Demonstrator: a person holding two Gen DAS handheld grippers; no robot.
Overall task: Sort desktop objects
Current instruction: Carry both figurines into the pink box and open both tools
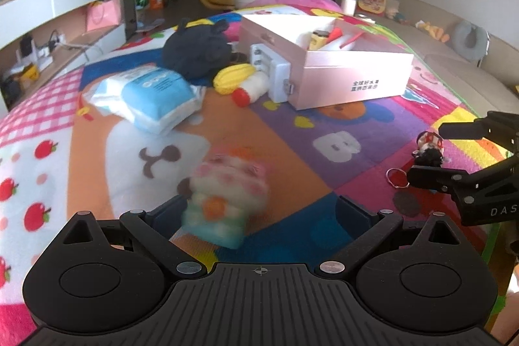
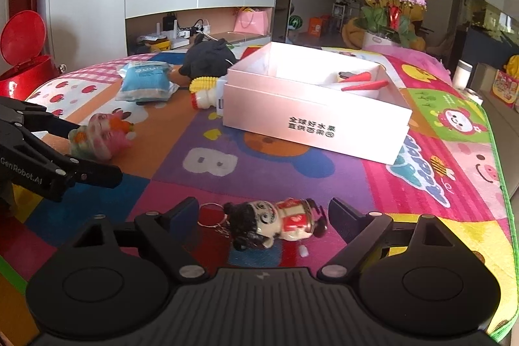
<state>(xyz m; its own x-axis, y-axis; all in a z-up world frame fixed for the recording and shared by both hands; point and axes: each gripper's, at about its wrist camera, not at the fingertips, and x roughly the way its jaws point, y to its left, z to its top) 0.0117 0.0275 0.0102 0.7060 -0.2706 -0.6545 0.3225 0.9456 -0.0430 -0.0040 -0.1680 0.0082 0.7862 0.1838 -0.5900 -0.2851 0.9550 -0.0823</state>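
Observation:
My left gripper (image 1: 259, 209) is open, its fingers on either side of a pink, white and teal plush toy (image 1: 223, 200) that lies on the colourful mat; the toy is blurred. It also shows in the right wrist view (image 2: 100, 138) between the left gripper's fingers (image 2: 94, 172). My right gripper (image 2: 264, 216) is open around a small doll keychain (image 2: 275, 222) with black hair and a red and white body, lying on the mat. The doll (image 1: 429, 148) and right gripper (image 1: 431, 151) show at the right of the left wrist view. A pink open box (image 2: 311, 122) stands behind.
Beside the box (image 1: 350, 77) lie a blue wipes pack (image 1: 155, 96), a black plush (image 1: 198, 51), a yellow corn toy (image 1: 233, 77), a white bottle with red cap (image 1: 253, 89) and a white device (image 1: 269, 67). The box holds red items (image 2: 363, 83). The mat's green edge (image 2: 506, 184) runs at right.

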